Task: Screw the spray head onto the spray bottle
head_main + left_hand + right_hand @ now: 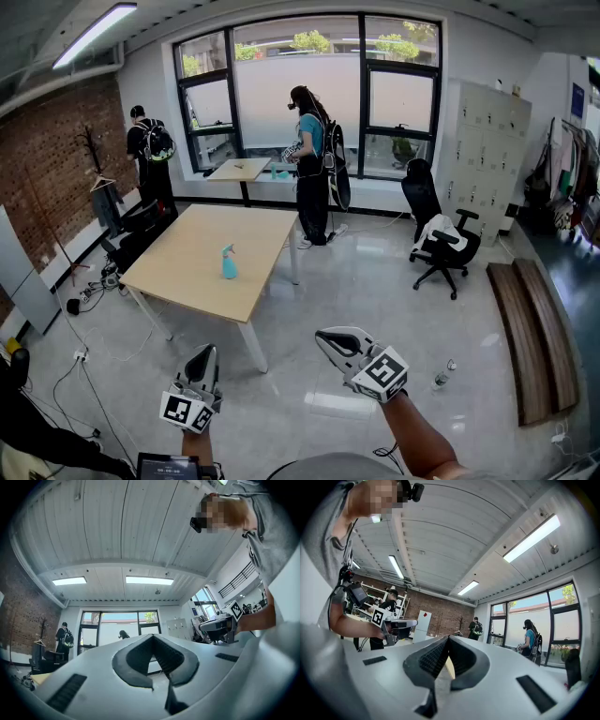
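Left gripper (203, 358) and right gripper (328, 339) both closed, empty. Spray bottle (229, 263) upright on desk (258, 234), well apart, far-left; left gripper nearer.

Grippers: two, left gripper (206, 352) and right gripper (323, 337)
Tables: two, near table (192, 281) and far table (237, 170)
Spray bottle (229, 263): one
People standing: two, left person (150, 155) and middle person (311, 159)
Office chair (441, 246): one, right

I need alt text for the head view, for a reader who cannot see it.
Two hand-held tools, left tool and right tool, both shut and empty, hover above a grey floor, short of a wooden table bearing a teal spray bottle. Two people stand by the window.
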Action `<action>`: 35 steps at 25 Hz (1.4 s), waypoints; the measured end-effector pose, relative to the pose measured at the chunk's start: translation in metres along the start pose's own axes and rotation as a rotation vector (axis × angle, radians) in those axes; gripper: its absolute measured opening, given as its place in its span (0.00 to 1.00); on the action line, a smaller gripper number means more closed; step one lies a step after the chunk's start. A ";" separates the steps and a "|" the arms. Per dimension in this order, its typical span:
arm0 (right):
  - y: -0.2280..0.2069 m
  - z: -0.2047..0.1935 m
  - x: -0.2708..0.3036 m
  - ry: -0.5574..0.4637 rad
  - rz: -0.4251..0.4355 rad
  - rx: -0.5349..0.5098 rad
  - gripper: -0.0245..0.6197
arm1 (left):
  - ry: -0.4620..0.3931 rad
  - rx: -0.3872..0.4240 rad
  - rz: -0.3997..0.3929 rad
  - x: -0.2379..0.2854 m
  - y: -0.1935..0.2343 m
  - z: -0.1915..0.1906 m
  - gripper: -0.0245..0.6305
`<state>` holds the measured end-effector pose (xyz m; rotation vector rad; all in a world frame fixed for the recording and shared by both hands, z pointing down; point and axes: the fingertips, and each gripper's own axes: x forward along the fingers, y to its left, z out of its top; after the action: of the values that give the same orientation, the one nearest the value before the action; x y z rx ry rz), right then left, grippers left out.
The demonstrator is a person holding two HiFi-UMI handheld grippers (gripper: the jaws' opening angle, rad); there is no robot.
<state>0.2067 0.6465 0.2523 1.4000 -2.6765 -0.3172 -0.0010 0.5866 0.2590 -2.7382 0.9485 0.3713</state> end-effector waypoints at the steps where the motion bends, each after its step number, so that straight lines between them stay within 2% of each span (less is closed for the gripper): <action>1: 0.002 0.000 0.002 0.001 -0.002 0.002 0.05 | 0.002 -0.001 0.000 -0.002 0.002 0.000 0.04; 12: 0.016 -0.003 0.023 0.009 -0.022 0.023 0.05 | 0.008 -0.011 -0.012 -0.018 0.025 -0.002 0.04; 23: 0.037 -0.011 0.056 -0.050 -0.005 0.123 0.05 | 0.019 -0.046 -0.011 -0.039 0.054 -0.020 0.04; 27: 0.043 -0.019 0.068 -0.040 -0.004 0.150 0.05 | 0.030 -0.071 -0.006 -0.047 0.064 -0.028 0.04; 35: 0.017 -0.036 0.100 -0.036 0.014 0.165 0.05 | 0.059 -0.083 0.008 -0.033 0.082 -0.049 0.04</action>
<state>0.1428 0.5685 0.2912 1.4301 -2.7965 -0.1235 -0.0692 0.5283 0.3054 -2.8360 0.9795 0.3411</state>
